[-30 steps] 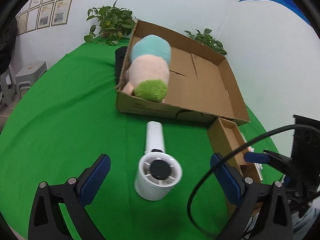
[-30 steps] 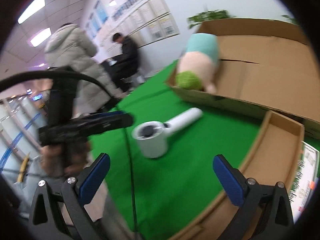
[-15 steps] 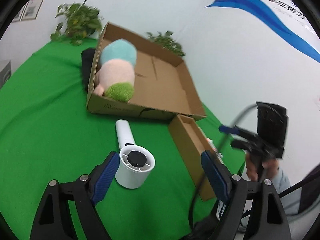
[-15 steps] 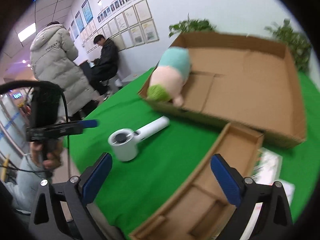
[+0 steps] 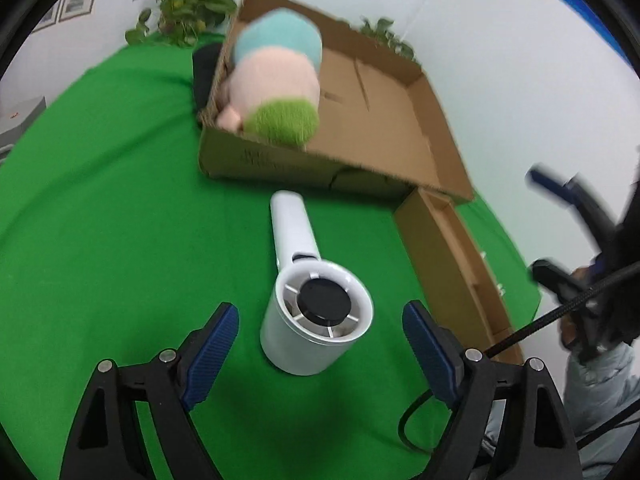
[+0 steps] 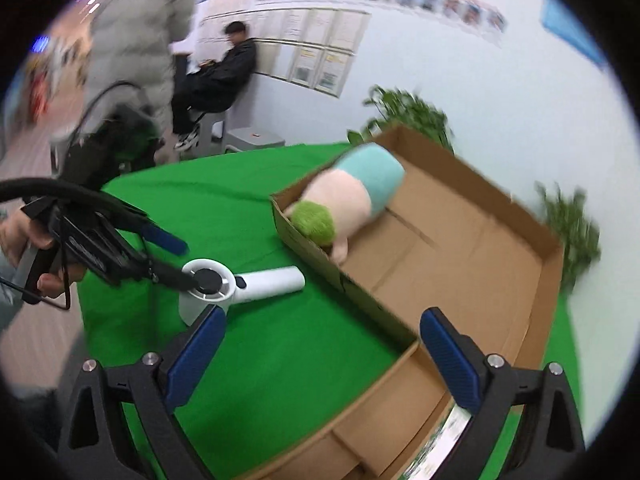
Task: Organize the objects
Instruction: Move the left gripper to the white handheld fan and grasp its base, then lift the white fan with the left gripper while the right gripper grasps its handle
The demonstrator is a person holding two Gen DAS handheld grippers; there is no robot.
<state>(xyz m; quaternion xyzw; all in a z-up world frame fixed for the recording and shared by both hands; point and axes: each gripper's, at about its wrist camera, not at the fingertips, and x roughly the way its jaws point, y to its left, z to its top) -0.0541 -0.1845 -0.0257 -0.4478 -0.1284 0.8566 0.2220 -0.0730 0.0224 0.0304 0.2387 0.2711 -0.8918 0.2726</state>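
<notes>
Landmark: the large cardboard box (image 5: 376, 120), open-topped, on the green tablecloth (image 5: 100, 208).
Fan: a white handheld fan (image 5: 316, 304) lies on the cloth just in front of the box's near wall, handle toward the box, round head toward the left tongs; this looks like the next thing to tidy away.
Left tongs: the left gripper (image 5: 320, 344) is released, its blue pads spread wide on either side of the fan's head and not touching it, apparently lined up to close on the head.
Right tongs: the right gripper (image 6: 322, 356) is also released and empty, hanging above the cloth and the small box's edge, out of the left one's path.
Plush toy: a pink, teal and green plush toy (image 5: 280, 92) sits inside the large box at its left end, already put away.
Small box: a narrow cardboard box (image 5: 456, 264) touches the large box's front right corner; it appears empty.
Printed sheet: partly visible beyond the narrow box (image 6: 436, 448), too blurred to read.
</notes>
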